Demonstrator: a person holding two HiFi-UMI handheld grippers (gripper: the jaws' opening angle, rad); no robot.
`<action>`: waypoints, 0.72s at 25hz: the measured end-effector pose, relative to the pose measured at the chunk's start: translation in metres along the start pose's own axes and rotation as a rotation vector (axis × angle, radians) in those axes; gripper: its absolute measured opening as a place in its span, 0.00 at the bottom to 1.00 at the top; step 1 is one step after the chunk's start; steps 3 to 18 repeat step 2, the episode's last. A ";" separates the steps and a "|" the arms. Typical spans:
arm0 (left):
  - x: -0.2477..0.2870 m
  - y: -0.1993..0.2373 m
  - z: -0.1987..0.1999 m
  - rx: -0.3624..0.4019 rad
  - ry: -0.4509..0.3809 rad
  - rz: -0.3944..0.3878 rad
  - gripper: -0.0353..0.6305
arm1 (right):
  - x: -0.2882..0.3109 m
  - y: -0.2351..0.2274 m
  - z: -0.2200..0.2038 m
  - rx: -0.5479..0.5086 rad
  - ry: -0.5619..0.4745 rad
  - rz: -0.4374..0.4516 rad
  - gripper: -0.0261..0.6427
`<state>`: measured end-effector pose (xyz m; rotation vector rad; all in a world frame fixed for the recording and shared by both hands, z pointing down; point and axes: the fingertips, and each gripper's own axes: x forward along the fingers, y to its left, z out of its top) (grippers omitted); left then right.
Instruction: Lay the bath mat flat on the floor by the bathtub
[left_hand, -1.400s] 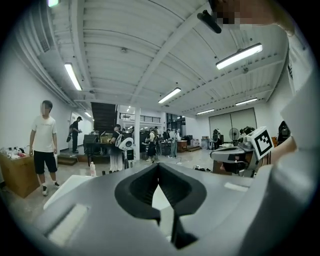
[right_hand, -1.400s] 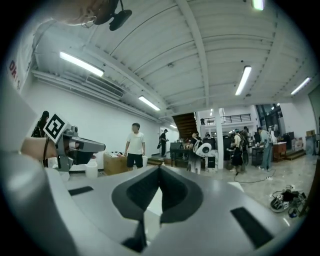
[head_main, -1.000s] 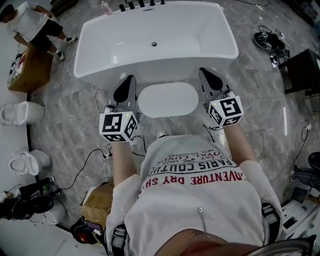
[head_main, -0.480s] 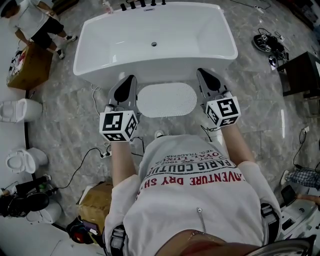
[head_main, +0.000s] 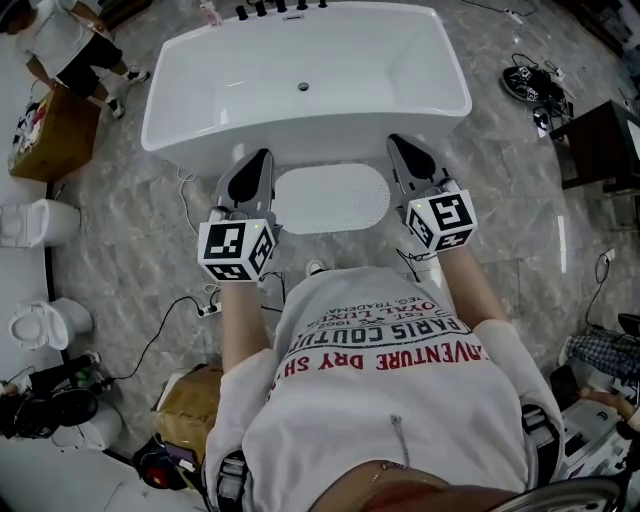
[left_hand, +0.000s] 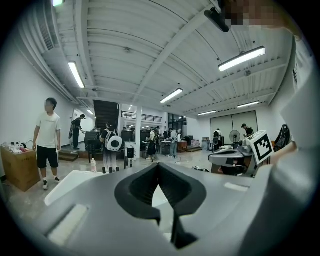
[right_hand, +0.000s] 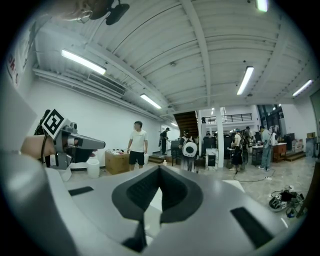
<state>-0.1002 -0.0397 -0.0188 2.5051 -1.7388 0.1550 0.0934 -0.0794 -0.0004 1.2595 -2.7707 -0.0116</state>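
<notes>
The white oval bath mat (head_main: 331, 198) lies flat on the grey marble floor, right against the front of the white bathtub (head_main: 306, 82). My left gripper (head_main: 262, 158) hangs in the air over the mat's left end and my right gripper (head_main: 397, 142) over its right end. Both point level toward the tub. In the left gripper view the jaws (left_hand: 159, 165) meet at their tips with nothing between them. The right gripper (right_hand: 159, 168) looks the same in the right gripper view. The mat is hidden in both gripper views.
A person in a white shirt (head_main: 62, 45) stands beside a cardboard box (head_main: 45, 135) at the upper left. Two toilets (head_main: 40, 222) (head_main: 45, 322) line the left wall. Cables (head_main: 170, 320) run across the floor behind me. A dark cabinet (head_main: 605, 140) stands at the right.
</notes>
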 end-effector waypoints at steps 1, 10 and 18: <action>0.001 -0.001 -0.001 0.002 0.001 -0.002 0.07 | 0.000 0.000 -0.001 0.001 0.000 0.001 0.05; 0.001 -0.002 -0.001 0.003 0.003 -0.004 0.07 | 0.000 0.000 -0.001 0.003 0.001 0.002 0.05; 0.001 -0.002 -0.001 0.003 0.003 -0.004 0.07 | 0.000 0.000 -0.001 0.003 0.001 0.002 0.05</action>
